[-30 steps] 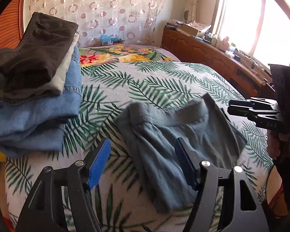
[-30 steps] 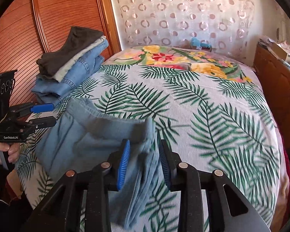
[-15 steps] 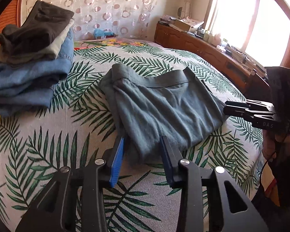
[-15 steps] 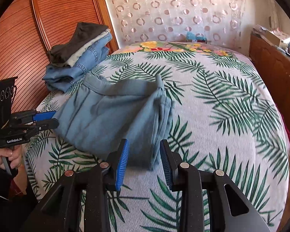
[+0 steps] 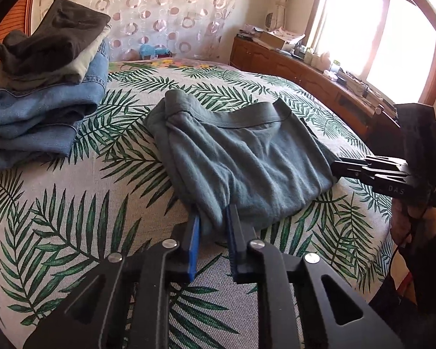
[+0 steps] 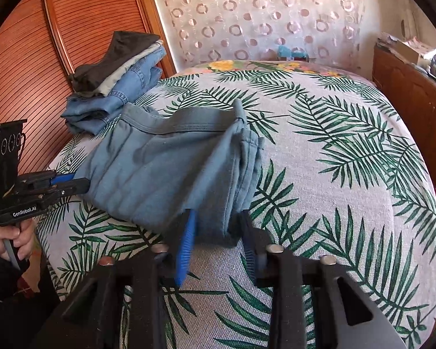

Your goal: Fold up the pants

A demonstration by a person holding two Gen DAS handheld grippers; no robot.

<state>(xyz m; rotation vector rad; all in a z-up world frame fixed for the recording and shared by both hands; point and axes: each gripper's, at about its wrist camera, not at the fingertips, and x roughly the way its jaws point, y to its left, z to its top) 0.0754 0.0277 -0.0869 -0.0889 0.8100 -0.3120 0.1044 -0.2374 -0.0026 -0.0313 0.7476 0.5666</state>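
i have the grey-blue pants lying folded on the palm-leaf bedspread, mid-frame in both wrist views, waistband toward the far side. the left gripper sits at the lower centre of its own view. its jaws have just been closing, and they now pinch the near left corner of the pants; cloth bunches up between the blue pads. in the right wrist view the same tool shows at the left edge, a hand on its handle, tips at the pants' left edge.

the right gripper is at the lower centre of its view. its jaws have just been closing too, with the near right corner of the pants between them. that part of the frame is blurred, so i read it as clenched on the fabric, though contact on the dark right finger is hard to confirm. in the left wrist view it reaches in from the right edge, tips touching the right edge of the pants.

a stack of folded clothes sits at upper left, well apart from the pants: denim at the bottom, a pale piece, a dark piece on top. a wooden sideboard runs under the bright window at upper right. a patterned curtain hangs across the back.
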